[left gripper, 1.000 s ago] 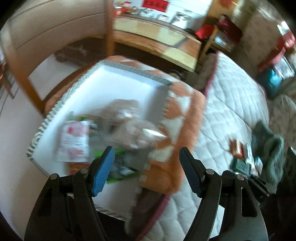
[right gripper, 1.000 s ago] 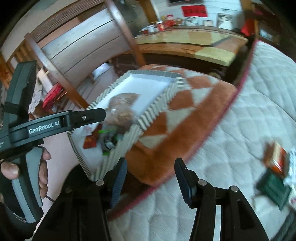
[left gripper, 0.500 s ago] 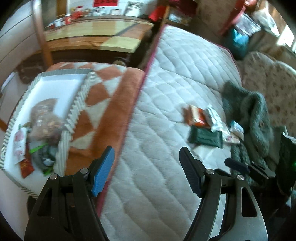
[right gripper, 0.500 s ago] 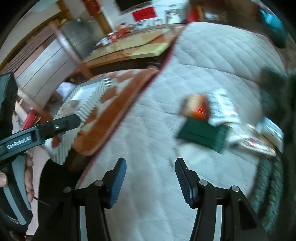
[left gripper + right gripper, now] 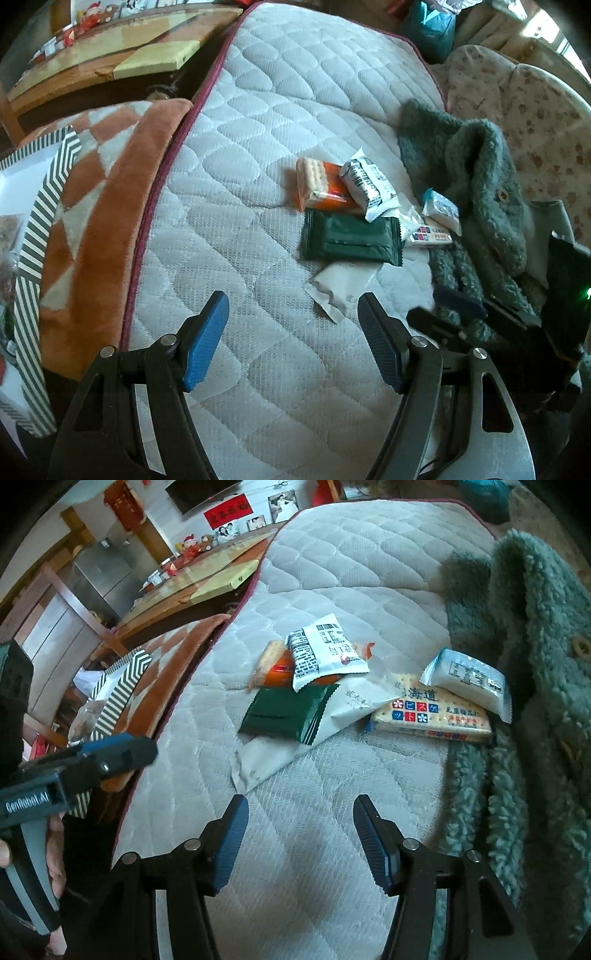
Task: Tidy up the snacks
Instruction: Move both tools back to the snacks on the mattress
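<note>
Several snack packs lie in a loose pile on the quilted mattress (image 5: 258, 177): a dark green pack (image 5: 349, 238) (image 5: 288, 712), an orange cracker pack (image 5: 321, 184) (image 5: 277, 668), a white printed pack (image 5: 369, 184) (image 5: 325, 653), a flat white pouch (image 5: 340, 288) (image 5: 295, 746), a cracker pack with coloured squares (image 5: 432, 716) and a small pale blue pack (image 5: 469, 683). My left gripper (image 5: 293, 339) is open and empty, just short of the white pouch. My right gripper (image 5: 299, 838) is open and empty, short of the pile. The striped box (image 5: 40, 206) (image 5: 118, 694) holding snacks is at the left.
An orange and white blanket (image 5: 103, 192) lies between the box and the mattress. A teal fleece coat (image 5: 476, 192) (image 5: 524, 664) borders the pile on the right. A wooden table (image 5: 110, 55) stands behind. The left gripper body (image 5: 74, 771) shows in the right wrist view.
Both grippers swung right from the striped box toward the snack pile on the mattress and came closer to it. Both stayed open and empty.
</note>
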`<state>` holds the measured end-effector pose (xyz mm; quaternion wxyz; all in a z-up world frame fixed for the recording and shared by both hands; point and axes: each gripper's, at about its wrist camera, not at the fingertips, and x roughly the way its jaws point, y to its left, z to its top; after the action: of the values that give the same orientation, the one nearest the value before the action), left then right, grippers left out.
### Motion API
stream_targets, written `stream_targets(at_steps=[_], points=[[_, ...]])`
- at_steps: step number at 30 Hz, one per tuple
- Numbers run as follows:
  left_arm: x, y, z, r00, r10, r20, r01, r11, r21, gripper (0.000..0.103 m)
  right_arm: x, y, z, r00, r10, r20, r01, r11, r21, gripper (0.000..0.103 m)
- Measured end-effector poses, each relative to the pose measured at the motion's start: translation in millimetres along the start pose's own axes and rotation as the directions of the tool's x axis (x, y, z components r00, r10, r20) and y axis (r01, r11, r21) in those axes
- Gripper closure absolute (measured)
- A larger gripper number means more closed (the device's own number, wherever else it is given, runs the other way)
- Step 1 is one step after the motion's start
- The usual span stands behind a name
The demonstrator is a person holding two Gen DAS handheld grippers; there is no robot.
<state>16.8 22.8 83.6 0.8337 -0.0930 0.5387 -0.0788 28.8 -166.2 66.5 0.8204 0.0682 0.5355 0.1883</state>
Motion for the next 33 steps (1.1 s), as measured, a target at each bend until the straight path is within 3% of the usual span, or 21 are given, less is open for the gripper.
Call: stream_targets(at_steps=[5, 9, 12, 14, 15, 19, 23, 24, 28, 33], points=[[5, 9, -3, 0.999, 0.033, -0.016, -0.033, 0.999, -0.004, 0.03, 14, -1, 38, 0.999, -0.025, 0.029, 0.026, 0.999, -0.04, 0.046], [3, 29, -6, 0.998, 0.06, -0.021, -0.061, 0.997, -0.043, 0.03, 35, 14, 69, 0.999, 0.036, -0.008, -0.037, 0.987, -0.159, 0.043], [3, 47, -8, 0.997, 0.073, -0.029, -0.075, 0.994, -0.079, 0.03, 60, 23, 80, 0.998, -0.033, -0.049, 0.018, 0.963, -0.267, 0.043], [2, 59, -9, 0.996, 0.081, -0.033, -0.084, 0.991, -0.105, 0.03, 70, 23, 83, 0.995, -0.089, -0.043, 0.073, 0.955, -0.288, 0.042], [2, 64, -10, 0.996, 0.083, -0.033, -0.086, 0.989, -0.117, 0.03, 71, 23, 81, 0.996, -0.075, -0.043, 0.06, 0.96, -0.273, 0.042], [3, 78, -11, 0.995, 0.09, -0.04, -0.095, 0.983, -0.155, 0.03, 76, 39, 61, 0.984, 0.099, -0.148, -0.133, 0.962, -0.24, 0.041], [3, 81, -13, 0.995, 0.085, -0.044, -0.091, 0.981, -0.171, 0.03, 81, 65, 20, 0.921, 0.281, -0.271, -0.331, 0.929, -0.162, 0.041], [2, 80, -13, 0.996, 0.082, -0.043, -0.088, 0.982, -0.165, 0.03, 79, 69, 14, 0.92, 0.287, -0.265, -0.338, 0.926, -0.17, 0.041], [6, 68, -13, 0.998, 0.038, -0.048, -0.044, 0.992, -0.121, 0.03, 57, 56, 0, 0.957, 0.224, -0.182, -0.251, 0.958, -0.141, 0.041], [23, 42, -18, 0.992, -0.048, -0.114, 0.052, 0.998, 0.035, 0.03, 29, 19, -9, 0.977, 0.17, -0.128, -0.174, 0.985, -0.02, 0.039]])
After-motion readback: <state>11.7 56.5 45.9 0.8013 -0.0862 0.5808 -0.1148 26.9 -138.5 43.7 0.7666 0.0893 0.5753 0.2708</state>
